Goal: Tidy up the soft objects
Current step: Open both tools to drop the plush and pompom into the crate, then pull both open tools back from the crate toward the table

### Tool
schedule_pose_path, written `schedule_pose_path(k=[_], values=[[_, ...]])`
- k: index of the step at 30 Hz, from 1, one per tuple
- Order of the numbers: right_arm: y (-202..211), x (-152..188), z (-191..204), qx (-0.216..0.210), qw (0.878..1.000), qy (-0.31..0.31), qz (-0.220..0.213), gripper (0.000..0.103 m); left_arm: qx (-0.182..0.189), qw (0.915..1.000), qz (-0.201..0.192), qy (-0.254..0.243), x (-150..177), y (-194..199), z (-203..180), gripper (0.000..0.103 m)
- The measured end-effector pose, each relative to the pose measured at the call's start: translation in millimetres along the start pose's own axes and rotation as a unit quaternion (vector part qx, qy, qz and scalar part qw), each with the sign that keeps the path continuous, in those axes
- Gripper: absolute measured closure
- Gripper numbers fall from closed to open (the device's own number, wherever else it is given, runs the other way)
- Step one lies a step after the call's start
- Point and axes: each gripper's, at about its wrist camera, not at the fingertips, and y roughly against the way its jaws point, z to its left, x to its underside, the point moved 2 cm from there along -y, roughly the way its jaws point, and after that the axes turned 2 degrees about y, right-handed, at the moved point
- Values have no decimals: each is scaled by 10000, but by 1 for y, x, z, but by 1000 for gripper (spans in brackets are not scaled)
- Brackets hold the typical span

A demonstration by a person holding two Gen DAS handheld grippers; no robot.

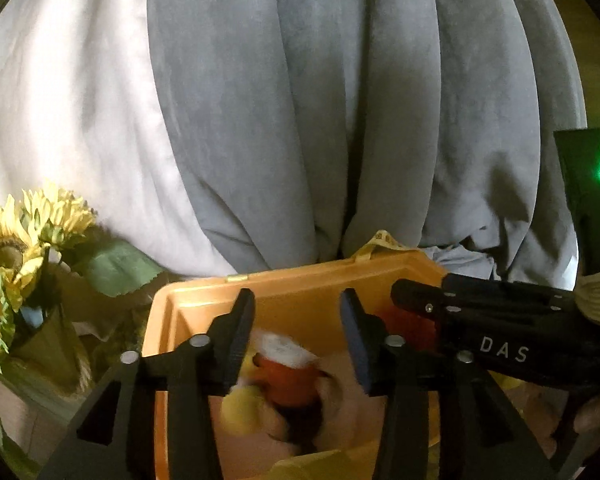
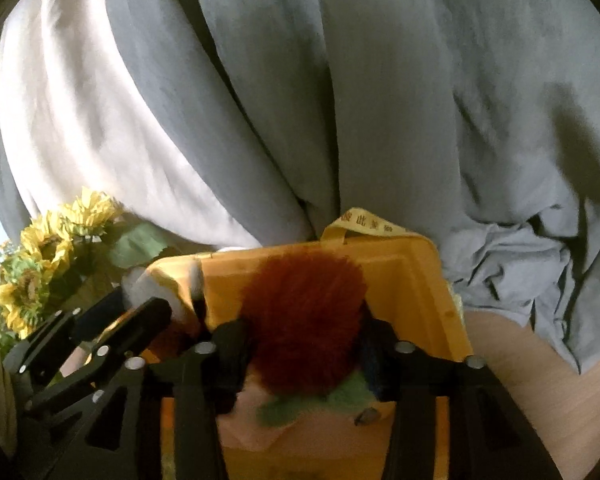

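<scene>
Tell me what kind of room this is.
Probably a room at home, by a window: long grey curtains, a vase of sunflowers, and a yellow box of soft toys.

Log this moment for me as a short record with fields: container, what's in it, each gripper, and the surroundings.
container: orange bin, open top
contents: plush doll with orange body; red fuzzy toy with green part
left gripper: open, over the bin, above the doll, not pressing it
right gripper: either side of the red toy; grip unclear
surroundings: grey curtain behind the bin, sunflowers beside it
</scene>
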Motion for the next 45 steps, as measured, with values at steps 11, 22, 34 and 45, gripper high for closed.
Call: schedule_pose_path(k=[11,22,34,45], values=[[26,-1,1,286,9992,-11,-261,38,-163,9994,-242,-169,-9,35,-6,42],[82,6,14,570,9963,86,-640,35,-222,9986,-465,-96,-10,88,-10,36],[139,28,29,936,9911,176,-932,30,-176,9980,-583,-167,3,140,-13,30],[178,52,36,1009,9895,144,-1025,30,-194,9977,-617,-220,21,178,-20,23]])
